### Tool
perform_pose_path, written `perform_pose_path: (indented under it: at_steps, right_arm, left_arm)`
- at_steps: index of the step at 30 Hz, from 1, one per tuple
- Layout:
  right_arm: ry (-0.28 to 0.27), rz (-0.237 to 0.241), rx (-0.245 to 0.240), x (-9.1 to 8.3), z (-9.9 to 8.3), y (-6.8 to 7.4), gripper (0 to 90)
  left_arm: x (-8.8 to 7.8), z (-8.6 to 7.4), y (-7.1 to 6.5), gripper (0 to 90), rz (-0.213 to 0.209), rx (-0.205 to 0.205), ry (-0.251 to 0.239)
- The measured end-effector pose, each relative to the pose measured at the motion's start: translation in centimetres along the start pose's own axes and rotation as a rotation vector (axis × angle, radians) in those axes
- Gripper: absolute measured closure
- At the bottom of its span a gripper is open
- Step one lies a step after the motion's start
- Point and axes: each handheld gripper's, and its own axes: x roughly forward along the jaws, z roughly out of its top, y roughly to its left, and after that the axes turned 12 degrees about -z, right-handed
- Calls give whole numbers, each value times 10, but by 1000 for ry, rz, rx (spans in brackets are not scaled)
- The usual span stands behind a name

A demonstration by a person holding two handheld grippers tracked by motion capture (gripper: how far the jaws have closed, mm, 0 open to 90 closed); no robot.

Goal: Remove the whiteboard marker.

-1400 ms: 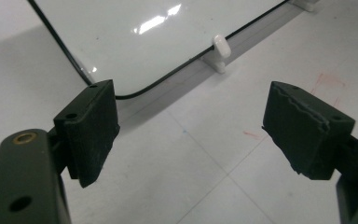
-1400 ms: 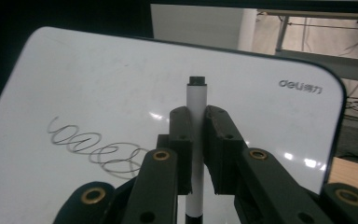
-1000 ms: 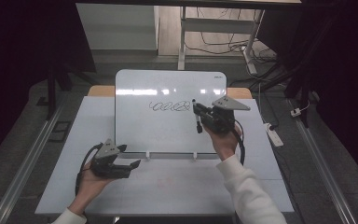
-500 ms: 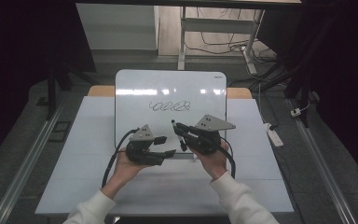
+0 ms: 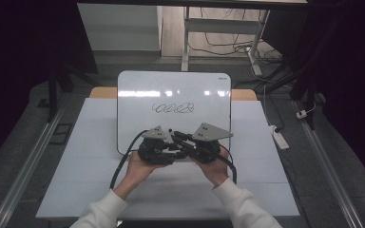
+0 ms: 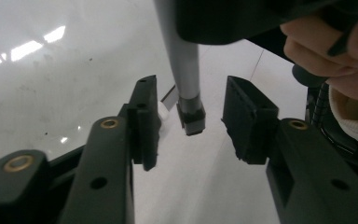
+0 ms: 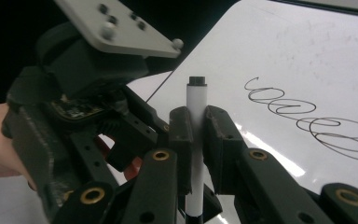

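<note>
Over whiteboard (image 5: 173, 90) near edge: right tongs (image 7: 196, 135) clamp marker (image 7: 196, 112); left tongs (image 6: 191, 123) spread around its tip.

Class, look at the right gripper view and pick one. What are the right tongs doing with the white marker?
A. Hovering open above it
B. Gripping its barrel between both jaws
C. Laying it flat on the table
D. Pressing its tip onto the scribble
B: in the right gripper view the right tongs are shut on the white marker, whose barrel stands up between both jaws, off the whiteboard.
</note>
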Motion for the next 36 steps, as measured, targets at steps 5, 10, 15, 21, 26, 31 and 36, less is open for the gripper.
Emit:
perform_pose_path:
  at_steps: [5,10,15,21,26,31,36]
  right_arm:
    - [-7,4,-39,0,2,6,807]
    - [-5,5,-61,0,2,9,807]
    - [1,11,-80,1,1,10,806]
    - [-11,43,-40,1,0,7,752]
    - [-36,35,32,-10,-1,-7,597]
    - [-15,-19,59,-34,-17,-31,551]
    - [30,-76,76,-60,-48,-52,531]
  left_arm:
    - [3,-1,2,672,-8,-9,12]
    - [3,-2,2,748,-9,-10,19]
    - [4,-2,2,769,1,-6,26]
    - [1,-5,3,778,23,17,7]
    - [-7,-7,1,780,43,38,-29]
    - [-27,-13,3,780,73,56,-76]
    - [-47,-15,5,781,95,85,-141]
